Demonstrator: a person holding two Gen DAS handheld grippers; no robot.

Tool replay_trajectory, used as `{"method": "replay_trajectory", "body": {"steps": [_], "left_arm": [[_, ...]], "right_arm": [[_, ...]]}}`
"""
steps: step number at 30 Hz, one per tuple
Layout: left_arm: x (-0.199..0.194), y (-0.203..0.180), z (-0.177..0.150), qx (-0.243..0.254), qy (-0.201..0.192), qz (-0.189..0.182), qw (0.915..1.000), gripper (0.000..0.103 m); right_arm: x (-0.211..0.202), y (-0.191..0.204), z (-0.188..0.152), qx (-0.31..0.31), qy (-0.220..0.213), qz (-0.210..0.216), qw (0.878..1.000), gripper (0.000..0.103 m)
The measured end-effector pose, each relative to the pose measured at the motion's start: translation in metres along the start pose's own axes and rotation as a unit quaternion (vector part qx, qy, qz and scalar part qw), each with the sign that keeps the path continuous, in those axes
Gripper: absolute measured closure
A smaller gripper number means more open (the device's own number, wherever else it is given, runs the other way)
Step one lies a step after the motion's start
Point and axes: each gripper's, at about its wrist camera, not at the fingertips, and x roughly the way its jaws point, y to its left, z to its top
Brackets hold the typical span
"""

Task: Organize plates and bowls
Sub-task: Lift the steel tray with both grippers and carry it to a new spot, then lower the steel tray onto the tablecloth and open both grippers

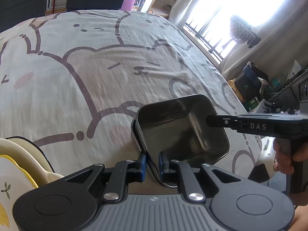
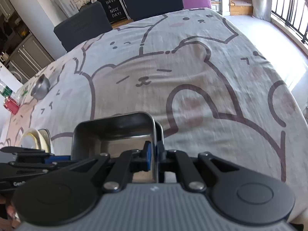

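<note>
Left of the left gripper sit ceramic plates – fragile, heavier, best taken by the rim. Between both tools is the square steel tray, low over the tablecloth, apparently a nested pair – likely light, stiff, slick. Left gripper clenched on its near wall, right gripper clamped on the wall beside it; thin rims are the only hold.

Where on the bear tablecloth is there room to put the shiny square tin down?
Plenty: the tablecloth is bare ahead of the square metal tin, out to the far chairs and the window-side edge. It's crowded on the left, by the stacked cream plates and the small round metal bowl.
</note>
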Motion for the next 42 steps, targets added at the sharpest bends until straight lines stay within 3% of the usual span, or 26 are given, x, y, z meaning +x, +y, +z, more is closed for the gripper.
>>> {"method": "replay_trajectory", "body": {"steps": [9,13,18,21,23,25,27,29,30,34,42], "left_arm": [[0.0,0.002,-0.001,0.002,0.003,-0.002,1.0,0.089],[0.001,0.003,-0.003,0.013,0.005,0.003,0.9999,0.089],[0.0,0.01,-0.005,0.004,0.005,0.001,1.0,0.085],[0.0,0.012,-0.006,0.0,0.005,-0.001,1.0,0.085],[0.001,0.013,-0.005,-0.003,0.005,-0.004,1.0,0.085],[0.003,0.015,-0.006,-0.009,0.006,-0.009,0.9999,0.085],[0.006,0.016,-0.006,-0.016,0.01,-0.016,0.9997,0.086],[0.009,0.017,-0.006,-0.025,0.012,-0.021,0.9994,0.087],[0.01,0.017,-0.006,-0.027,0.01,-0.023,0.9993,0.088],[0.01,0.016,0.0,-0.025,-0.003,-0.016,0.9996,0.089],[0.015,0.021,0.013,-0.035,-0.017,-0.013,0.9991,0.089]], "right_arm": [[0.006,0.003,0.0,-0.012,0.011,-0.011,1.0,0.095],[0.008,0.004,0.001,-0.024,0.01,-0.022,0.999,0.1],[0.008,0.002,0.002,-0.029,0.015,-0.022,0.999,0.1],[0.011,0.005,0.0,-0.05,0.025,-0.038,0.998,0.096],[0.016,0.007,-0.003,-0.064,0.04,-0.056,0.996,0.083],[0.023,0.006,-0.005,-0.07,0.061,-0.065,0.994,0.077],[0.026,0.003,-0.008,-0.066,0.071,-0.058,0.994,0.077],[0.027,0.0,-0.008,-0.059,0.074,-0.038,0.995,0.095],[0.026,0.001,-0.008,-0.056,0.072,-0.03,0.995,0.097],[0.025,0.007,-0.003,-0.066,0.047,-0.043,0.996,0.099],[0.035,0.004,0.009,-0.055,0.045,-0.049,0.996,0.099]]}}
